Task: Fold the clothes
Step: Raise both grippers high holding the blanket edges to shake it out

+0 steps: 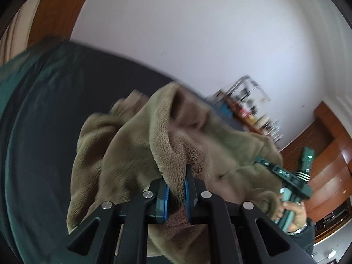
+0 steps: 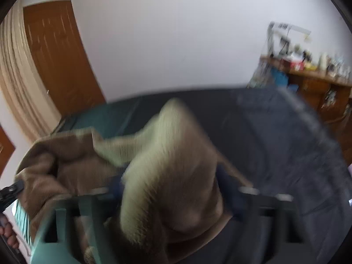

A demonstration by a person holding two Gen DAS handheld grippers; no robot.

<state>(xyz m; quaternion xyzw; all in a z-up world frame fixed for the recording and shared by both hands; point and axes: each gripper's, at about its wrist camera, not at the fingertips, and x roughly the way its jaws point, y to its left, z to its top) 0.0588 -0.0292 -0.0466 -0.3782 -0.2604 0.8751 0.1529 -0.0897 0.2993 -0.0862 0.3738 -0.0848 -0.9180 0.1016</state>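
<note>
Here both tongs, left and right, clamp the raised fleece garment.

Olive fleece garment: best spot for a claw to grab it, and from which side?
Grip the thick rolled hem of the fleece garment, coming edge-on from below. The left claw already pinches that fold there; the right claw holds another bunched edge. The middle is loose bulk.
</note>
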